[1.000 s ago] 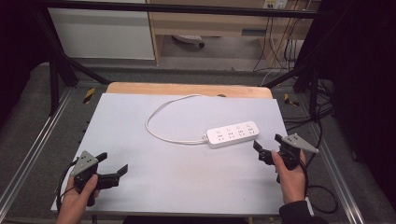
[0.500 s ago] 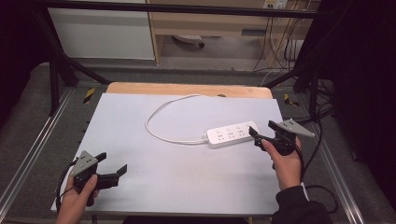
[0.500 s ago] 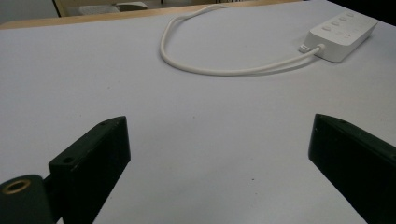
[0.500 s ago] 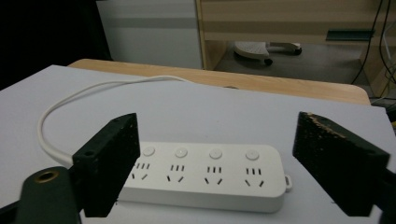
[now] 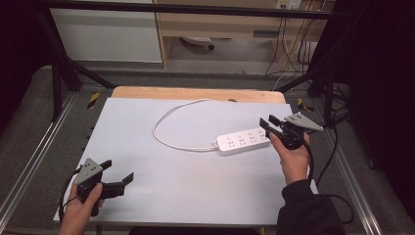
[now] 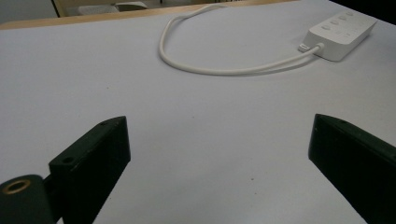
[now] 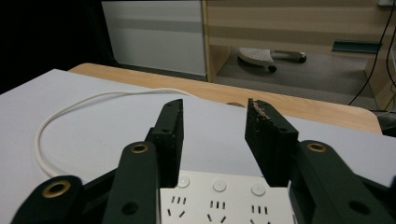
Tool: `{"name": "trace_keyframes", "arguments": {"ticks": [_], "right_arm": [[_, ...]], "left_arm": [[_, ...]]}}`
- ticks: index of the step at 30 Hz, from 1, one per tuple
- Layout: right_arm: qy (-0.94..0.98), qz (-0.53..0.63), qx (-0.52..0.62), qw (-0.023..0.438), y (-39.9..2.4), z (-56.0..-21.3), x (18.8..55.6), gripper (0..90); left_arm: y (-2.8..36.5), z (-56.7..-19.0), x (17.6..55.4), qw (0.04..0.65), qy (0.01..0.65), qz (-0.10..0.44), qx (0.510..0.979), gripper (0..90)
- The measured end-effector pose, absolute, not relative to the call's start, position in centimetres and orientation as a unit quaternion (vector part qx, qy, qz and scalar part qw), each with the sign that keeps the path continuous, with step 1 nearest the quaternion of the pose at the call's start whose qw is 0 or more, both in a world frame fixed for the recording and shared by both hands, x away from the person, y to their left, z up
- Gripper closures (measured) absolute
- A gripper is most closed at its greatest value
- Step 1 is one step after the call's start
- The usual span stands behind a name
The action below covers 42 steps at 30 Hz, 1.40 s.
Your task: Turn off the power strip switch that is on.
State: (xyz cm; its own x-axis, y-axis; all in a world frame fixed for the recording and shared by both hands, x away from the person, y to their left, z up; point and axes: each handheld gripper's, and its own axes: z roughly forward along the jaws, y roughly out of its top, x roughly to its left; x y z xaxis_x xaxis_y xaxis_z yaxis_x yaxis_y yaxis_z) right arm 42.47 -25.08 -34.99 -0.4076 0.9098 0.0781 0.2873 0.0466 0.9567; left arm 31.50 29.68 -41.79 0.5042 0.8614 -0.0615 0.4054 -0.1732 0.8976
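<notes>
The right gripper (image 7: 214, 135) has its fingers (image 7: 169, 135) partly apart; they have just been closing, and the end of the white power strip (image 7: 219, 200) lies between them, apparently not yet pinched. To grip well, straddle the strip's narrow width squarely, then close. The strip lies toward the right edge of the bench (image 5: 147, 196). The left gripper (image 5: 117, 174), fingers wide apart and empty, rests near the bench's near-left corner.

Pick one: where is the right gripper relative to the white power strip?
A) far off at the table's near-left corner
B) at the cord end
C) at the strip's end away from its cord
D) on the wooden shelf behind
C: in the high view the right gripper sits at the end of the power strip opposite where the cord enters.
</notes>
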Motion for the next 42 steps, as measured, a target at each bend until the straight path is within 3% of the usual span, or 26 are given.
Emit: {"name": "trace_keyframes", "arguments": {"ticks": [11,17,42], "right_arm": [[0.657,0.526,0.454,0.292,-24.8,-34.9,44.1,82.2],[0.658,0.523,0.459,0.288,-24.8,-35.2,44.9,87.3],[0.678,0.479,0.483,0.279,-22.3,-38.0,48.3,90.0]], "left_arm": [[29.9,-41.8,31.5,0.474,0.438,0.241,0.725,5.6],[29.6,-41.8,31.5,0.471,0.436,0.245,0.727,5.7],[29.9,-41.9,31.6,0.470,0.443,0.245,0.723,5.7]]}}
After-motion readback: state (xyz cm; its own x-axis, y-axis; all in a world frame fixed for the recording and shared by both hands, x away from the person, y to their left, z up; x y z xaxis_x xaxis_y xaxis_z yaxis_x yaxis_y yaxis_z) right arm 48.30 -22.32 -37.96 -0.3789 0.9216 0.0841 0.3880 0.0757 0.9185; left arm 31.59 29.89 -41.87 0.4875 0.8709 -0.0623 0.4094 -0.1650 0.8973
